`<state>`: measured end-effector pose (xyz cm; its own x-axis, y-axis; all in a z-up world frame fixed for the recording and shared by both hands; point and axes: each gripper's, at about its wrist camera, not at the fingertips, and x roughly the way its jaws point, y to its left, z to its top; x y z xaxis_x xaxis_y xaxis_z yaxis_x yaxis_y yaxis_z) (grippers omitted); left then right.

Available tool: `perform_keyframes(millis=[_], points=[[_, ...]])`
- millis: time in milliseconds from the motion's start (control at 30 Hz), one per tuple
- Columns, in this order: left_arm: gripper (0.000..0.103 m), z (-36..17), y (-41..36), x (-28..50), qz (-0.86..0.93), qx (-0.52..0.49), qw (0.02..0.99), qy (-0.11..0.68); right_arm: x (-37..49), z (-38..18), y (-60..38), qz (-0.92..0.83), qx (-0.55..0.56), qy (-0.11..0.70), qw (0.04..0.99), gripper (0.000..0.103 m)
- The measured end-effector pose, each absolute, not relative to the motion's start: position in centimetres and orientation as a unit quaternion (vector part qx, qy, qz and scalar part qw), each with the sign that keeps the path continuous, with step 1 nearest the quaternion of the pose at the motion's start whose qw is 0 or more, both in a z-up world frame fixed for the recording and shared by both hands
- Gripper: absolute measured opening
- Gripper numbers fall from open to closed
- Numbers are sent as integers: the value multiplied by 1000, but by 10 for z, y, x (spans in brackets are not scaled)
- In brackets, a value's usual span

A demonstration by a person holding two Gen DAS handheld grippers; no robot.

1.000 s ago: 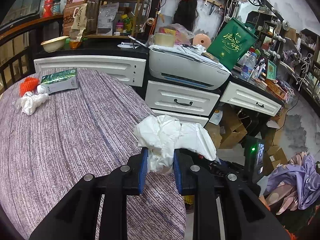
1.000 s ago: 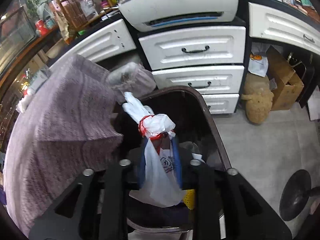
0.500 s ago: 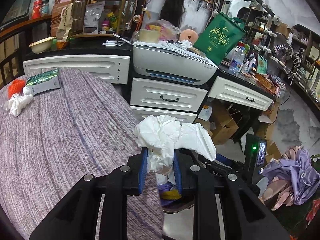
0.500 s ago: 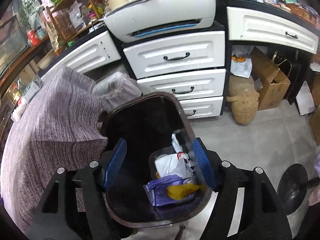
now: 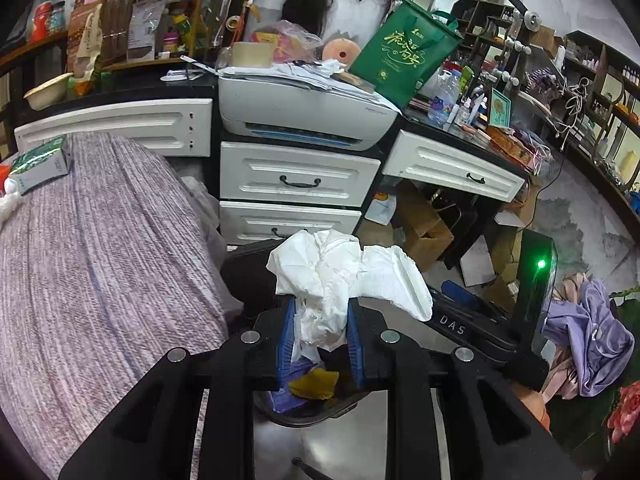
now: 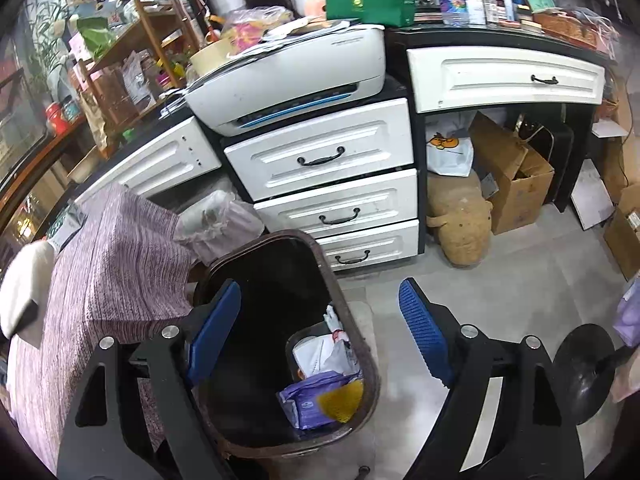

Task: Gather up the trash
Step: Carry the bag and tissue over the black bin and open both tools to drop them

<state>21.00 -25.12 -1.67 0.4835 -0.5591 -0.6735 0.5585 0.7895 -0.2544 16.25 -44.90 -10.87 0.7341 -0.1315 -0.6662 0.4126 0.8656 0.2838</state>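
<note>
A: Where do we stand with the crumpled white tissue (image 5: 344, 280)?

B: Our left tool (image 5: 320, 340) has it pinched between the blue pads, jaws nearly closed on the wad, most of the paper billowing out above the fingertips at the centre of the left wrist view.

A: And the trash bin (image 6: 362, 344)?

B: It lies straight below and just beyond that tool. In the left view, lower centre, we see the bin's contents through the gap under the tissue: a purple packet (image 5: 294, 372) and a yellow scrap (image 5: 314, 384). So the wad hangs over the bin opening, beside the purple-covered counter (image 5: 100, 272) on the left of the frame.

A: What about our right tool (image 6: 320, 328)?

B: Its jaws are opening, wide already, with nothing between the pads. It looks down into the bin from above; a tied white bag (image 6: 324, 354) lies inside by the purple packet, lower centre of the right view.

A: So which hand acts?

B: We judge the left: it carries the tissue, and the drop is straight down.
</note>
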Motion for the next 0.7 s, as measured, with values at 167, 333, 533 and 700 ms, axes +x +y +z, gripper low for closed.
perform_keyframes(millis=[167,333,533,700], points=[[23,-26,-263,211,-329,-1,854,403,154,-110,-458,-162,218,331,904,81],[23,-37,-277,212,-333,8,846,417,149,-114,-468,-173,227,334,899,81],[23,-55,-291,220,-336,12,831,443,144,-115,-474,-180,232,335,895,81],[23,-66,-304,225,-333,29,827,453,139,-115,-476,-185,228,338,894,81]])
